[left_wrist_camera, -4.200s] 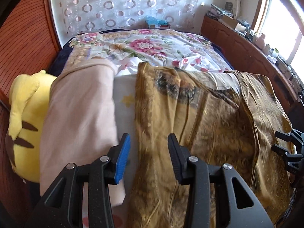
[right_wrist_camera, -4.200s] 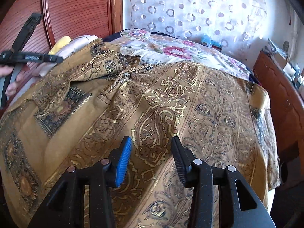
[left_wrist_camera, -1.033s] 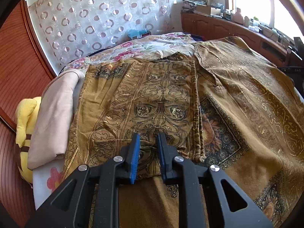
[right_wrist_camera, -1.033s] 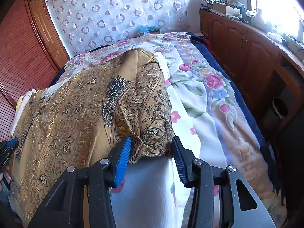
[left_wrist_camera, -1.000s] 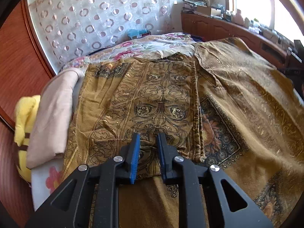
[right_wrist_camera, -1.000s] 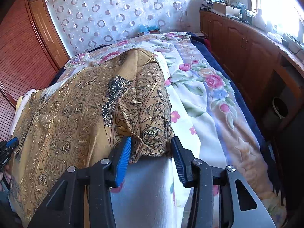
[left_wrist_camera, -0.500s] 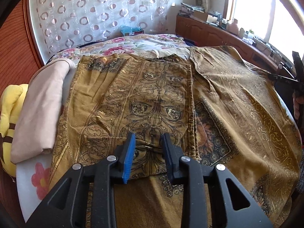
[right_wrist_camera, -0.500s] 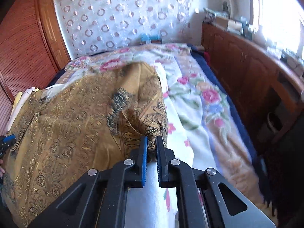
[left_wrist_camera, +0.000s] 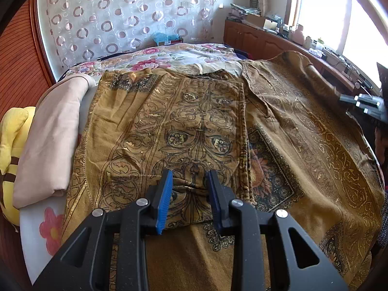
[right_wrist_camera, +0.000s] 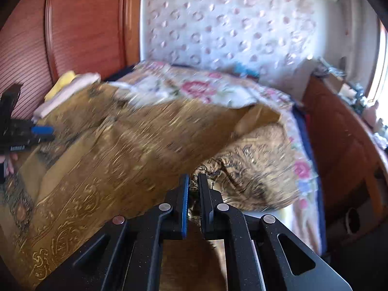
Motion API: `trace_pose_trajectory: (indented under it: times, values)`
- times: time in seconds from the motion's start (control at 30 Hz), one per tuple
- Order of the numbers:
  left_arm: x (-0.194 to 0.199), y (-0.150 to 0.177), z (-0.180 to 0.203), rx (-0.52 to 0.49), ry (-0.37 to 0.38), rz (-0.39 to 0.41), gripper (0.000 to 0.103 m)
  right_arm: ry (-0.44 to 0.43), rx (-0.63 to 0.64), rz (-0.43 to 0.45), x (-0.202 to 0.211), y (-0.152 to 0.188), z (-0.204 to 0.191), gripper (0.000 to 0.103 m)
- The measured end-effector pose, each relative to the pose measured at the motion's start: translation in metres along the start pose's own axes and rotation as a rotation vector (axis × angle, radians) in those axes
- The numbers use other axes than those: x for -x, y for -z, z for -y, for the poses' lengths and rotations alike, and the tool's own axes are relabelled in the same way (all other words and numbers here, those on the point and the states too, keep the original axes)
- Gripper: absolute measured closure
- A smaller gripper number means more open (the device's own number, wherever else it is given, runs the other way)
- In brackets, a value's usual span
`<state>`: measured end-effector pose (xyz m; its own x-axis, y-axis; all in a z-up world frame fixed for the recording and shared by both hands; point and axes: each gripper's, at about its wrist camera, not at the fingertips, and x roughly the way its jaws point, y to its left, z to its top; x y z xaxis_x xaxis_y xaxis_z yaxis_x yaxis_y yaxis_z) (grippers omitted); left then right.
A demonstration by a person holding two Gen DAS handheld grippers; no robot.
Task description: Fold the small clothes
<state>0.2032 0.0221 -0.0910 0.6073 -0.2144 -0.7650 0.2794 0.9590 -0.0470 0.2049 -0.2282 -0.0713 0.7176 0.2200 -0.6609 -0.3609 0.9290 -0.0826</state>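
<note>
A gold patterned garment (left_wrist_camera: 198,126) lies spread over the bed, its left side folded inward as a flap. My left gripper (left_wrist_camera: 190,181) is open just above the flap's near edge, touching nothing. My right gripper (right_wrist_camera: 192,184) is shut on the garment's right edge (right_wrist_camera: 194,186) and holds it raised off the bed; the cloth (right_wrist_camera: 135,140) sweeps leftward and looks blurred. The right gripper shows at the far right of the left wrist view (left_wrist_camera: 363,101). The left gripper shows at the left of the right wrist view (right_wrist_camera: 36,133).
A folded beige cloth (left_wrist_camera: 53,131) and a yellow plush toy (left_wrist_camera: 12,145) lie at the bed's left side. The floral bedspread (left_wrist_camera: 184,53) stretches behind. Wooden cabinets (left_wrist_camera: 266,41) run along the right under the window. A wooden panel (right_wrist_camera: 80,24) stands at the left.
My left gripper has opened, letting go of the folded flap. My right gripper closed on the garment's right edge and lifted it up and leftward.
</note>
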Motion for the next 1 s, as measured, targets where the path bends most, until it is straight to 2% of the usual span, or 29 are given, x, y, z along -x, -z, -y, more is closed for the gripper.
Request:
trace_pose_trajectory:
  times: [0.13, 0.33, 0.37, 0.43, 0.5, 0.57, 0.67, 0.77, 0.83, 1.0]
  values:
    - [0.0, 0.0, 0.001, 0.0, 0.0, 0.0, 0.073, -0.029, -0.011, -0.064, -0.016, 0.014, -0.01, 0.095]
    - [0.001, 0.0, 0.001, 0.02, 0.007, -0.01, 0.073, -0.035, -0.066, -0.053, -0.005, 0.014, -0.003, 0.091]
    - [0.006, 0.0, -0.001, 0.048, 0.024, -0.004, 0.073, -0.032, -0.074, -0.046, -0.002, 0.013, -0.003, 0.09]
    - [0.02, 0.0, -0.003, 0.081, 0.044, 0.036, 0.073, -0.042, -0.089, -0.017, 0.01, 0.012, 0.003, 0.083]
    - [0.037, -0.002, 0.001, 0.078, 0.045, 0.087, 0.073, -0.049, -0.106, 0.019, 0.023, 0.013, 0.005, 0.07]
    - [0.056, -0.002, 0.006, 0.067, 0.048, 0.129, 0.073, -0.052, -0.126, 0.048, 0.034, 0.014, 0.01, 0.063]
    - [0.078, -0.004, 0.017, 0.05, 0.051, 0.18, 0.073, -0.024, -0.153, 0.076, 0.045, 0.017, 0.021, 0.062]
    - [0.098, -0.004, 0.029, 0.024, 0.083, 0.224, 0.073, 0.044, -0.189, 0.025, 0.04, 0.018, 0.036, 0.062]
    - [0.107, -0.005, 0.032, 0.011, 0.09, 0.242, 0.073, 0.056, -0.231, -0.015, 0.028, 0.02, 0.05, 0.062]
    - [0.126, -0.005, 0.055, -0.077, 0.049, 0.303, 0.072, 0.062, -0.318, -0.082, -0.006, 0.02, 0.072, 0.062]
